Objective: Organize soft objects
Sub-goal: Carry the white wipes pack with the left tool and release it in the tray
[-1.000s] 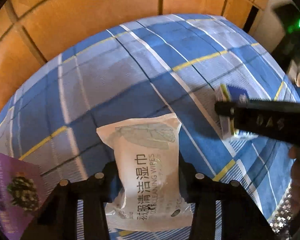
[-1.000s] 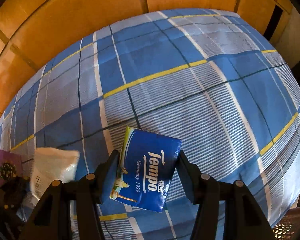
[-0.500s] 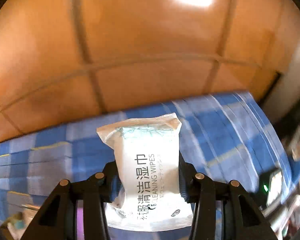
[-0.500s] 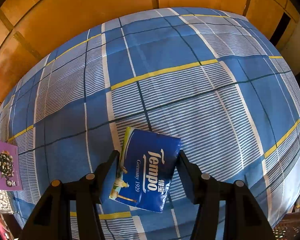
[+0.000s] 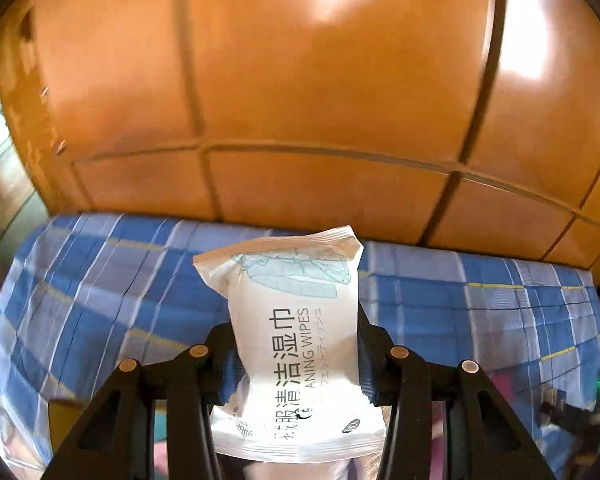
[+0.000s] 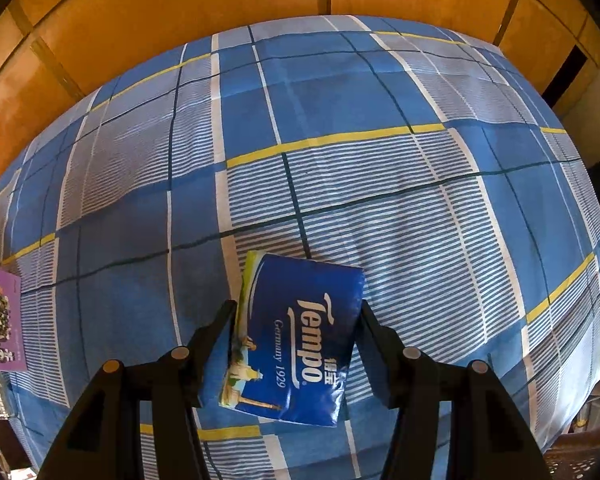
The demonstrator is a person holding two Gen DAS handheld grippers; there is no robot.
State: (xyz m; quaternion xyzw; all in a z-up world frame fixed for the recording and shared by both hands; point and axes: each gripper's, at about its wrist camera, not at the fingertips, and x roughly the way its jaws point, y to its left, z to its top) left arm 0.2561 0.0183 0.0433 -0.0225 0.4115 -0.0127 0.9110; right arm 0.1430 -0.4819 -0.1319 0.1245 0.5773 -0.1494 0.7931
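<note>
While the wipes pack (image 5: pixel 296 344) sits clamped in the left hand-held gripper (image 5: pixel 296 354) above the bed (image 5: pixel 480 304), the right hand-held gripper (image 6: pixel 296 350) pinches the tissue pack (image 6: pixel 296 344) over the same bed. Both are picked up; neither seems placed yet, and a purple packet (image 6: pixel 0 316) remains.

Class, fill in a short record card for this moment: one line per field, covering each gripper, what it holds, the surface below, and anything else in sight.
left gripper: shut on the white plastic pack of cleaning wipes, lifted clear of the bed
right gripper: shut on the blue Tempo tissue pack, low over the bed; contact with it cannot be told
surface: blue plaid bedsheet with yellow lines
background: orange wooden panels
other item: purple card with a flower picture, at the sheet's left edge
</note>
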